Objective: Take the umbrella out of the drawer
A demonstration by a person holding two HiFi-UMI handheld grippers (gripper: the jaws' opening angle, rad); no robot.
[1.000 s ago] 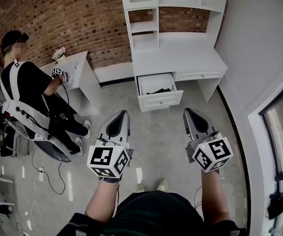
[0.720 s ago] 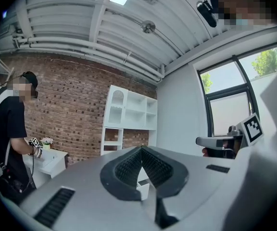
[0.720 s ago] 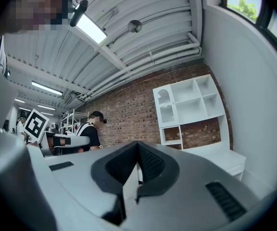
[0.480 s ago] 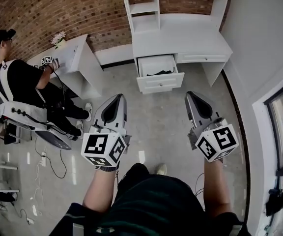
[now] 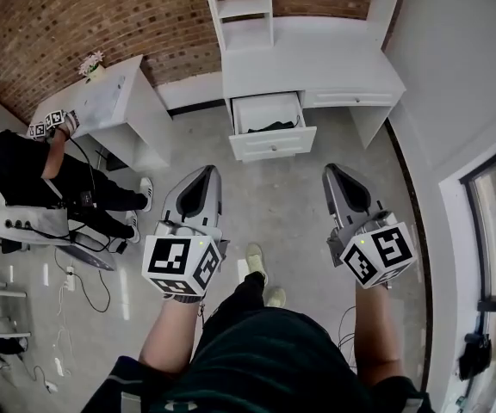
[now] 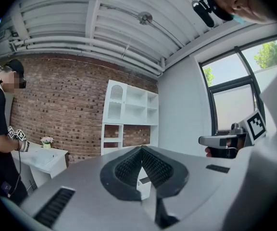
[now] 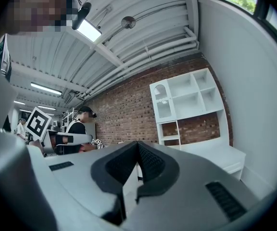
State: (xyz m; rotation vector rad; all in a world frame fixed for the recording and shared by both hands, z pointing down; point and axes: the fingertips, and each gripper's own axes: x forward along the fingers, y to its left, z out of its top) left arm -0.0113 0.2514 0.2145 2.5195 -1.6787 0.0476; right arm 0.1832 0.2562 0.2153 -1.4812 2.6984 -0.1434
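Observation:
A white desk with a shelf unit stands against the brick wall. Its left drawer is pulled out, and a dark thing, the umbrella, lies inside. My left gripper and right gripper are held level side by side over the grey floor, well short of the drawer. Both are shut with nothing between the jaws. In the left gripper view the shut left gripper points at the shelf unit. In the right gripper view the shut right gripper points toward the desk.
A seated person with a pair of marker-cube grippers works at a second white desk on the left, a flower pot on it. Cables lie on the floor at left. A white wall and window run along the right.
Both grippers have come closer to the open drawer, which sits higher and nearer in the head view. The seated person has slid toward the left edge. The jaws stayed shut.

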